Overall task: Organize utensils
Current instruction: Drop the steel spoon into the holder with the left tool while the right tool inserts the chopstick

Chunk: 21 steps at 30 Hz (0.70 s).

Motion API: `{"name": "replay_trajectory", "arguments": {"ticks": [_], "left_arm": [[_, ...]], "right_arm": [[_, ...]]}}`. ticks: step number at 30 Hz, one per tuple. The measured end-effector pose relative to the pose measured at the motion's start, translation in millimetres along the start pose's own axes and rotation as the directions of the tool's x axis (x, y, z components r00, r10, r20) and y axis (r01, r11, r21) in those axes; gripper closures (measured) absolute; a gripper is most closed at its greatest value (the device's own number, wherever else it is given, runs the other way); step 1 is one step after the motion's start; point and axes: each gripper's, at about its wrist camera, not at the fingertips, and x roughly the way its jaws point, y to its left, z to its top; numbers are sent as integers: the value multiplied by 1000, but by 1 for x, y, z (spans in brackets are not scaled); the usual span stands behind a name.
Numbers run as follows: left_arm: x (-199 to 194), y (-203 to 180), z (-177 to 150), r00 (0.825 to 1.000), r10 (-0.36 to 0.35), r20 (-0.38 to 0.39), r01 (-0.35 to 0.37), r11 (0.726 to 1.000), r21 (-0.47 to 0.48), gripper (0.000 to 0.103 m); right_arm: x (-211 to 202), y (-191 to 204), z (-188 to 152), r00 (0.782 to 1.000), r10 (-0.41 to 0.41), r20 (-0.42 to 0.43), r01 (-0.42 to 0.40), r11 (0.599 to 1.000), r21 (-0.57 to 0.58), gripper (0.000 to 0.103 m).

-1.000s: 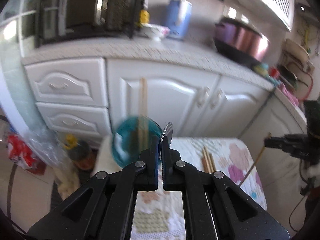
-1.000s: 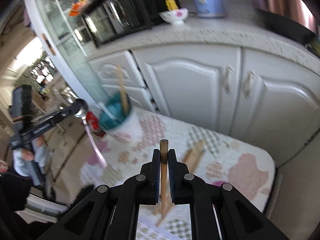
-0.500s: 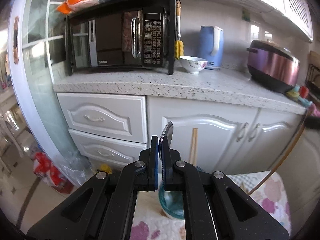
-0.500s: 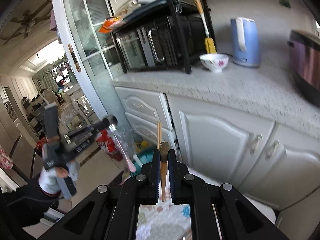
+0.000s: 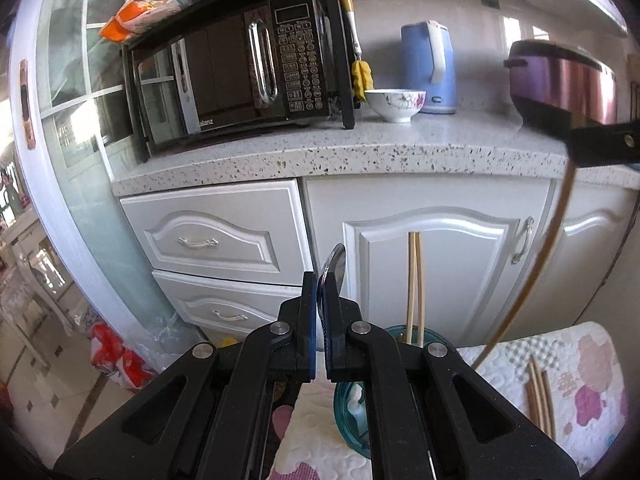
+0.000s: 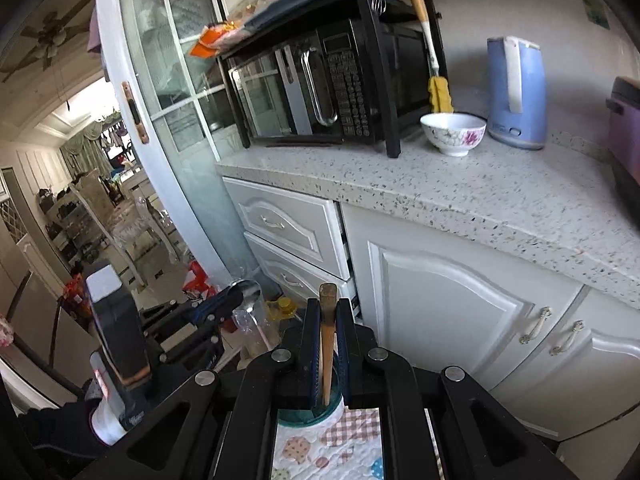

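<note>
Pinching light, stiff utensils, we hold a slippery steel spoon (image 5: 334, 268) in the closed left gripper (image 5: 320, 320) and a thin wooden chopstick (image 6: 328, 332) mid-shaft in the closed right gripper (image 6: 329, 344), above the teal glass holder (image 5: 352, 404) at the quilted table's (image 5: 580, 380) edge.

Only readable thing is on the microwave (image 5: 236, 76): "alanz" along the bottom edge of its door, first letter cut off. The keypad to the right of the door has button labels, way too tiny to read.

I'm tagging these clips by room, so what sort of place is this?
A home kitchen, most likely: a microwave and a blue electric kettle stand on a speckled countertop above white cabinets.
</note>
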Motion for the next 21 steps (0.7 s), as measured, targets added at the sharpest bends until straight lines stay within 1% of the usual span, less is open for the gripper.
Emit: {"name": "replay_trajectory", "arguments": {"ticks": [8,12,17,21], "left_arm": [[20,-13,-15,999,24,-22,-23,999,43,102],[28,-19,-25,998,15,-55,-12,999,46,102],[39,-22,-33,995,5,-98,-1,999,40,102],[46,-22,-38,991,1,-132,2,1000,28,102]], "right_arm": [[35,-6,-5,999,1,-52,0,1000,8,96],[59,-13,-17,995,12,-102,-9,999,32,96],[93,-20,-35,985,30,-172,-19,998,63,96],[104,-24,-44,981,38,-192,-23,996,80,96]]}}
